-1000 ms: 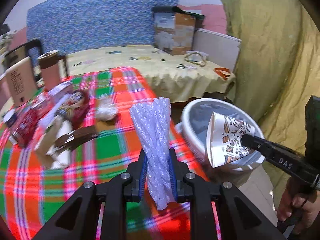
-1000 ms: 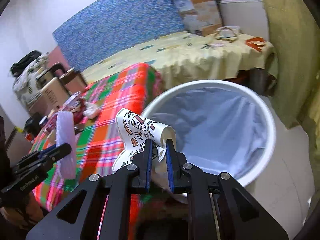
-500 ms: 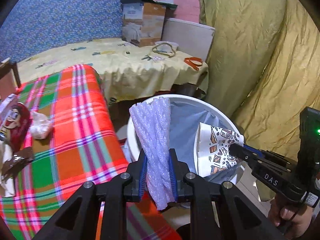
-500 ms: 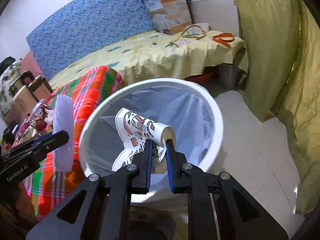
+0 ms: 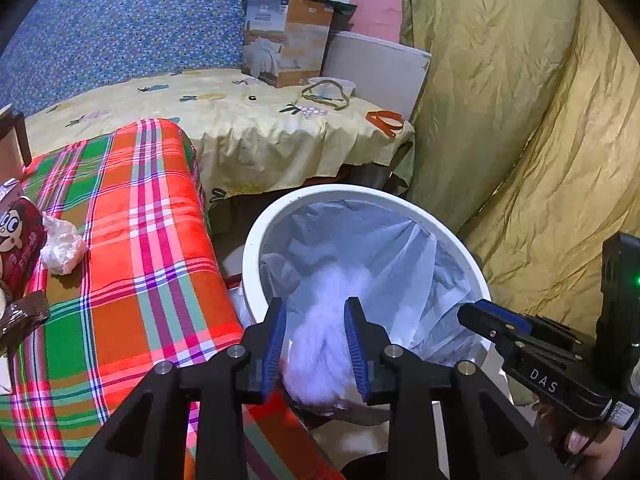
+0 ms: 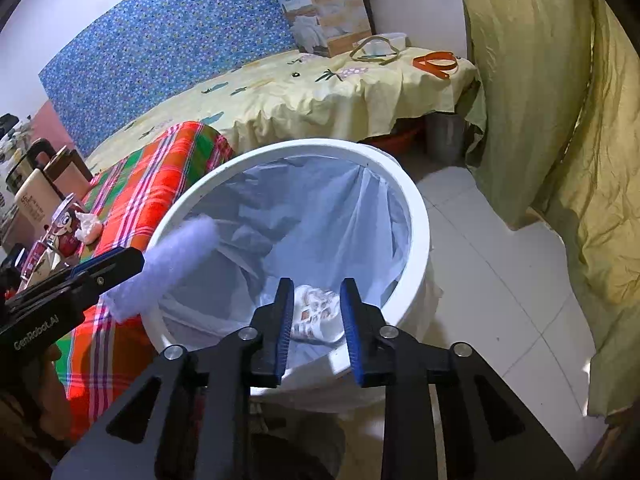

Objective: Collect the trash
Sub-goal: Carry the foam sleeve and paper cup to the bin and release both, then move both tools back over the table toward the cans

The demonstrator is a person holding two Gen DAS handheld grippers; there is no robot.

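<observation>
A white bin (image 5: 256, 240) (image 6: 416, 216) with a pale liner stands on the floor beside the plaid table. My right gripper (image 6: 314, 312) is open over the bin; the patterned paper cup (image 6: 316, 316) lies inside the liner below it. My left gripper (image 5: 316, 340) has its jaws spread, and the white foam wrap (image 5: 328, 332) (image 6: 168, 264), blurred, sits between them over the bin's rim. In the right wrist view the left gripper (image 6: 120, 268) still has the foam at its tips.
The plaid tablecloth (image 5: 132, 248) carries a crumpled tissue (image 5: 62, 246) and snack wrappers (image 5: 16, 248) at the left. A table with a yellow cloth (image 5: 260, 128) and a cardboard box (image 5: 286, 36) stands behind. An olive curtain (image 5: 540, 120) hangs on the right. Tiled floor (image 6: 500, 280) lies around the bin.
Both grippers have opened over the bin. The paper cup has dropped from the right gripper into the liner. The foam wrap has tipped forward between the left jaws and is blurred.
</observation>
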